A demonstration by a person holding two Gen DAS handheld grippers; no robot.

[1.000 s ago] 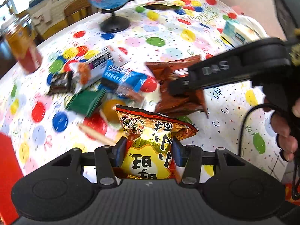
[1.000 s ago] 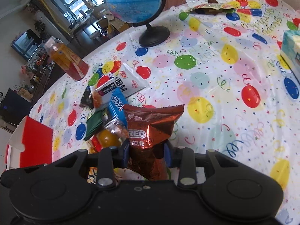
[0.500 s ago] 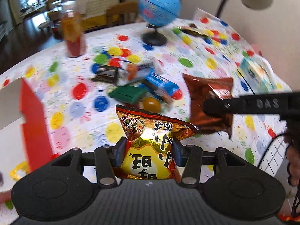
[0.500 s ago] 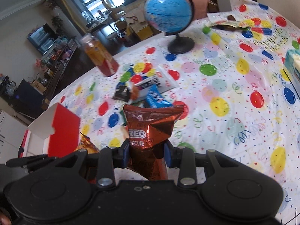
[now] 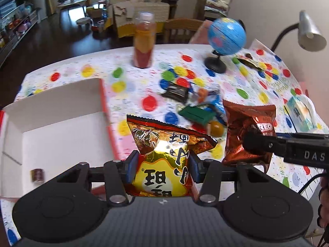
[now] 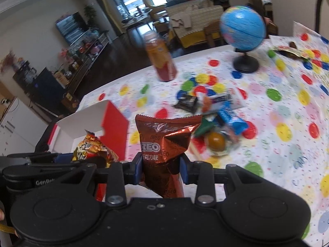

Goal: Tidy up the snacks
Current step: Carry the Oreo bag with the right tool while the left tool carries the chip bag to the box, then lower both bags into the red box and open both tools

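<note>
My left gripper (image 5: 162, 165) is shut on a yellow and red snack bag (image 5: 164, 156) and holds it above the table, beside the open red and white box (image 5: 61, 127). My right gripper (image 6: 162, 167) is shut on a brown Oreo bag (image 6: 164, 142), also lifted. The Oreo bag (image 5: 246, 127) and the right gripper show at the right of the left wrist view. The yellow bag (image 6: 92, 150) and the box (image 6: 113, 131) show at the left of the right wrist view. One small brown snack (image 5: 37, 175) lies in the box.
A pile of small snacks (image 5: 197, 105) lies mid-table on the spotted cloth. A juice bottle (image 5: 144, 43) and a globe (image 5: 226, 39) stand at the back. A tissue pack (image 5: 300, 111) and a desk lamp (image 5: 310, 33) are at the right.
Both grippers have lifted and swung left with their bags. The open box has come into view under the left gripper. The snack pile now lies farther away.
</note>
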